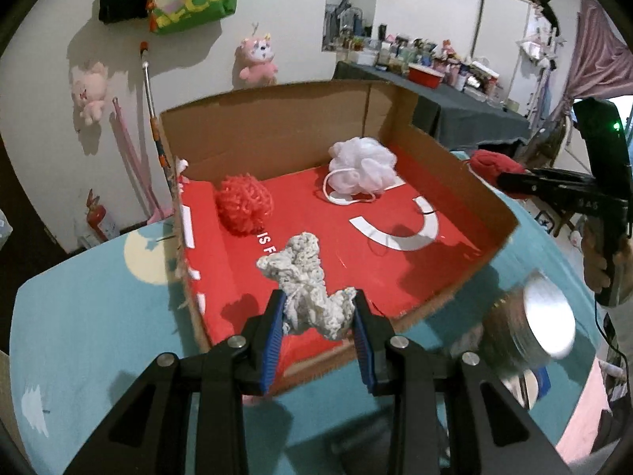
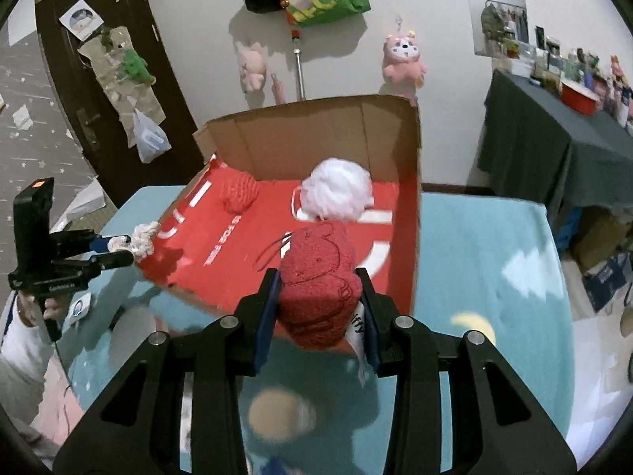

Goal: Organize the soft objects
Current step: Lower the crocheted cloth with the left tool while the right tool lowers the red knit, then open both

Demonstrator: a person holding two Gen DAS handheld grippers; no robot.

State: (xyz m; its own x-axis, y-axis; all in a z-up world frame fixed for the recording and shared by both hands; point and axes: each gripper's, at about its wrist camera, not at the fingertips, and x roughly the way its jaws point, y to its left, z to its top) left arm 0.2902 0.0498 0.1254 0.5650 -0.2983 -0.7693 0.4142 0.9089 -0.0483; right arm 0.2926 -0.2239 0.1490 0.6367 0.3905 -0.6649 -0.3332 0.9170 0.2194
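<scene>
The left gripper point(image 1: 318, 318) is squeezed tight on a lumpy grey-white fluffy thing point(image 1: 306, 285). It holds it up over the near edge of the cardboard box point(image 1: 277, 126).

The box sits on a blue blanket point(image 1: 99, 316) with a yellow moon point(image 1: 144, 255) on it. The box is brown outside and red inside, with white letters on the floor. At the back left of the box lies a red knobbly ball point(image 1: 243, 208). To the right of it, near the back wall, sits a puffy white bath sponge point(image 1: 362, 168) with a white loop of cord.

Further right, the right gripper point(image 2: 320, 304) is clamped on a red fuzzy cloth point(image 2: 320, 285) with a white tag hanging down. It hangs over the near right part of the box.

By the near right corner of the box, a round shiny tin point(image 1: 542, 316) rests on the blanket. It looks blurry.

Pink plush toys point(image 1: 257, 59) hang on the white wall behind.
</scene>
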